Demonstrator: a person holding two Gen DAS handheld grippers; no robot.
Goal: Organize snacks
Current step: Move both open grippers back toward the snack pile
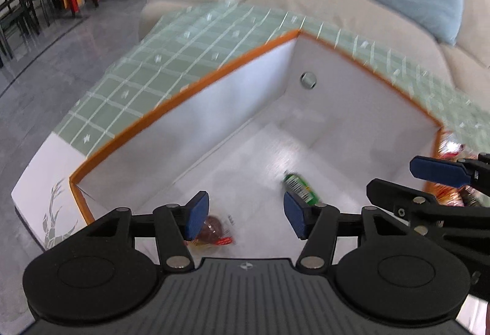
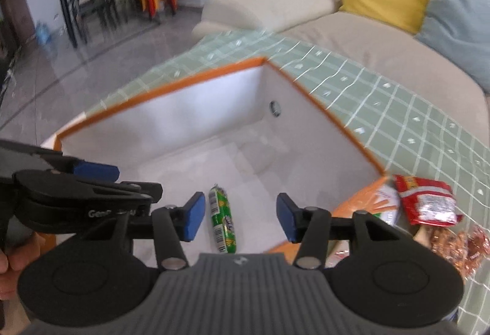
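White-walled and orange-rimmed, the storage box (image 2: 196, 108) is sitting open on the green checked surface (image 2: 382, 102), and I am holding both tools over its mouth. My left hand-held gripper (image 1: 246, 215) is standing with its blue pads apart and nothing between them; below it a clear packet with something dark red inside (image 1: 214, 229) is lying on the box floor. My right hand-held gripper (image 2: 240, 217) is likewise parted and gripping nothing, with the green sausage stick (image 2: 223, 220) lying loose on the floor under the gap.

Outside the box, by its near right corner, a red snack packet (image 2: 427, 200), an orange-and-white bag (image 2: 384, 204) and some brownish wrapped sweets (image 2: 468, 246) are waiting on the cloth.

What is worrying me: the two tools are crowding each other, so swinging right for the pile could be knocking one frame against the other. The orange-and-white bag is leaning at the rim, and a careless reach could be shoving it over the edge. The foil looks slippery, so a shallow pinch would probably be losing the red packet mid-carry. The sausage stick could also be rolling under whatever I am dropping next.
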